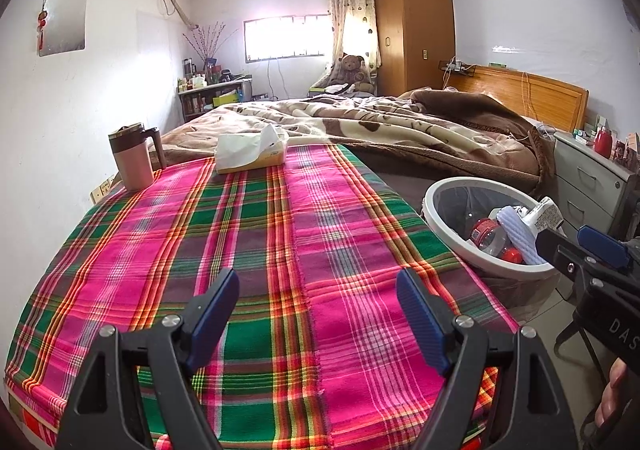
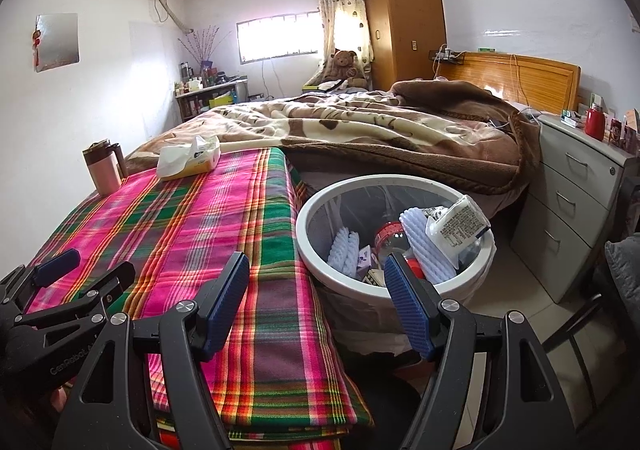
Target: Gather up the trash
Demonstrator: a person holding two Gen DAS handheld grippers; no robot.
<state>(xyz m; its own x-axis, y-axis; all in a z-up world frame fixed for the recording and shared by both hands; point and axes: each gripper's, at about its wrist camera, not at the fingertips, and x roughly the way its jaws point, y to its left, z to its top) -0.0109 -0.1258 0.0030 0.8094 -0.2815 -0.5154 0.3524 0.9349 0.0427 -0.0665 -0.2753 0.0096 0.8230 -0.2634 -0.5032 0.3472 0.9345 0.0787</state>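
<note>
Bedroom: plaid-covered counter [image 1: 280,234] bearing a mug [image 1: 134,156] and tissue box [image 1: 252,152] at upper left. Left tool [image 1: 318,314] and right tool [image 2: 316,302] both released, empty. Trash fills the white bin [image 2: 394,238], frame centre, beside the bed [image 2: 360,130].

The right gripper [image 2: 316,306] occupies the 6 o'clock foreground, jaws apart with nothing between them. The left gripper [image 2: 94,272] enters at 8 o'clock over the plaid tablecloth [image 2: 208,218]. The white trash bin [image 2: 316,250], at 4 o'clock just beside the table edge, contains wrappers and a bottle. A tissue box [image 2: 188,158] and pink mug [image 2: 105,166] stand at 10 o'clock.
</note>
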